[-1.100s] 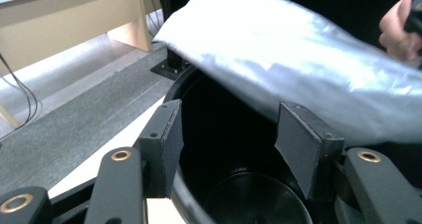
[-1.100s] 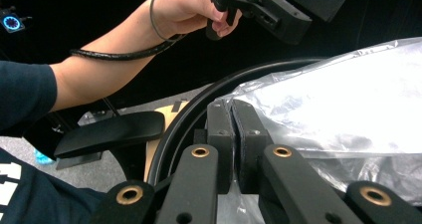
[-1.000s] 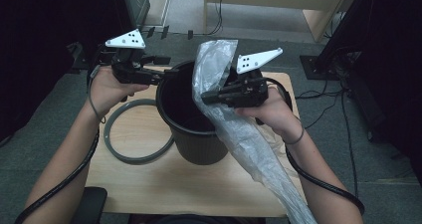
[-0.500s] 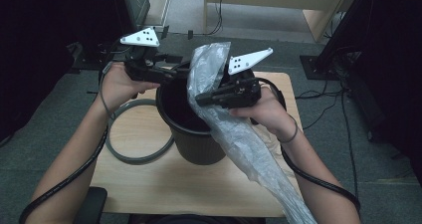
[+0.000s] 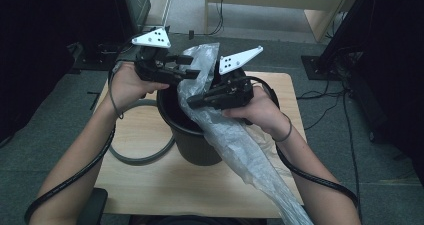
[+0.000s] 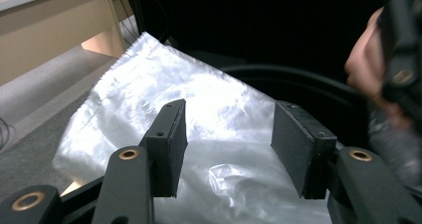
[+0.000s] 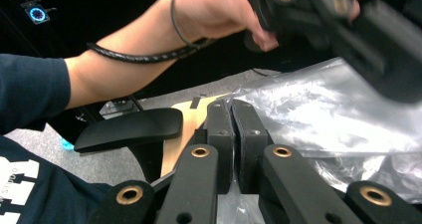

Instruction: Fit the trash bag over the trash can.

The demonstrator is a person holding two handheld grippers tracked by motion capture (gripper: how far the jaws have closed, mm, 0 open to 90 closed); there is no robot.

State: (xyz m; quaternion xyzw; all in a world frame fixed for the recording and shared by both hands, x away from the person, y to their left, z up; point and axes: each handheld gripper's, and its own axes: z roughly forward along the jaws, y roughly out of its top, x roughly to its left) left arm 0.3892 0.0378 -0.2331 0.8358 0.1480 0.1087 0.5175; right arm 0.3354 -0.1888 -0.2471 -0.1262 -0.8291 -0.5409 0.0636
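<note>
Right gripper (image 5: 192, 101), at the centre of the high view, has its jaws pressed together on the clear plastic bag (image 5: 235, 145); in the right gripper view (image 7: 233, 129) the film is pinched between the two pads. Left gripper (image 5: 192, 67), just above and left of it in the high view, has been closing its jaws but they are parted, and in the left gripper view (image 6: 226, 144) the bag (image 6: 199, 134) lies between and behind the pads without being pressed. From the upper centre of the high view, over the mouth of the black bucket (image 5: 192, 140), the bag runs down to the lower right edge of the frame. Under the bucket is a wooden table (image 5: 165, 185), and a grey ring (image 5: 140, 157) lies on it to the bucket's left.
</note>
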